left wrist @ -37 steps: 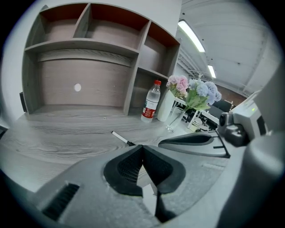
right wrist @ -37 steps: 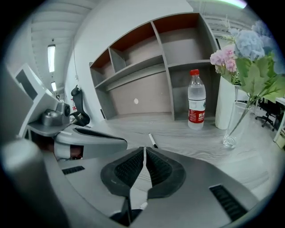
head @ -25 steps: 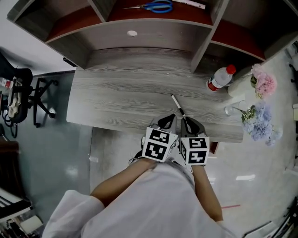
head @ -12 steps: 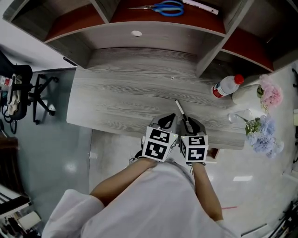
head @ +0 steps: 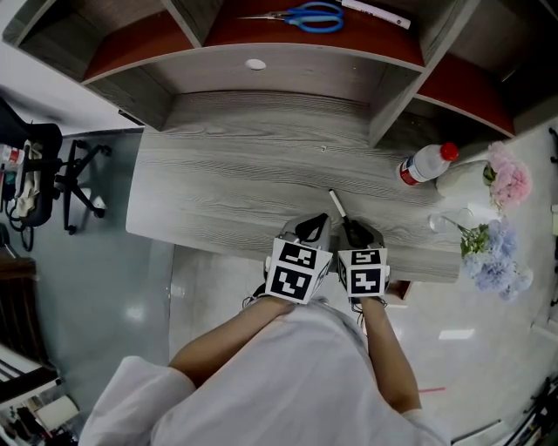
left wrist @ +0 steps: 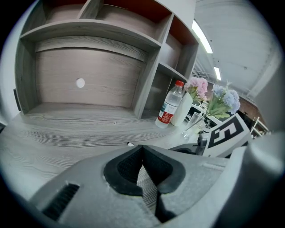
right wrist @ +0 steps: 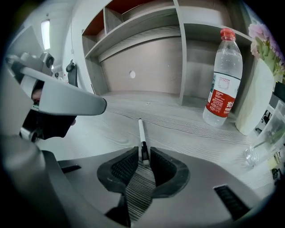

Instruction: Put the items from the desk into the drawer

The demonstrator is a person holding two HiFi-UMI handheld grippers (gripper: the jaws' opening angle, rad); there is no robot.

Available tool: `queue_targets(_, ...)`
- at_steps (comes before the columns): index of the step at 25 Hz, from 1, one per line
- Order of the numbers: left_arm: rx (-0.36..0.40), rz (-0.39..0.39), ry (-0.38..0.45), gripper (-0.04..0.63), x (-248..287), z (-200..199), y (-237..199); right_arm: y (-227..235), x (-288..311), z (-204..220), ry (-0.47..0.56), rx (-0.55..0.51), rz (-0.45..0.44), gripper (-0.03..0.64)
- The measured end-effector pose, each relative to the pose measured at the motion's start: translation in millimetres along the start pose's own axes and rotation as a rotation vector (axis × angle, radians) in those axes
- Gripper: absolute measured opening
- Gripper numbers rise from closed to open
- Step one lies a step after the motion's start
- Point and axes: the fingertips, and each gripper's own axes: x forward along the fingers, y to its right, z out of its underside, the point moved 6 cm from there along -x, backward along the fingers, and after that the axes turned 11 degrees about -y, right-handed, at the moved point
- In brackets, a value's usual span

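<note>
Item: pen [right wrist: 141, 133], slim, white barrel with a black end, lying on the grey wood-grain desk [head: 218, 174] near its front edge, barrel pointing away toward the shelving. Held by: right gripper [right wrist: 143, 156], jaws closed on the black end only, one pad on either side, the whole white barrel sticking out free ahead. Left gripper [left wrist: 142, 149]: jaws together at the tips, nothing between them, parked just beside the right one over the desk's front edge. Drawer: not made out in any view. Other stock: clear plastic bottle [right wrist: 221, 84] with red cap, upright at the desk's right rear, well apart from the pen; white vase [right wrist: 256, 102] with pink and blue flowers just beside it; small glass [right wrist: 251, 153]; blue-handled scissors [head: 301, 15] on the upper shelf. Risk, judged: a grip so close to one end lets the pen swing or slide out on lifting, since its weight hangs forward; the free tip could also catch the desk edge on the way down. Writing: bottle's red label bears print too small to read; gripper cubes show square markers only.
</note>
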Motion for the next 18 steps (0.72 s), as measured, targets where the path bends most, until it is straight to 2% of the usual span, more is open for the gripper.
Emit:
queue_targets(5,-0.004,-0.005,0.003,0.003,-1,0,-1,1,2,1,-0.009,-0.024,0.005,0.04)
queue_targets(18,0.011,-0.006,0.006,0.003,-11,13,14,-5,-16,12,0.044,-0.024,-0.003,0.038)
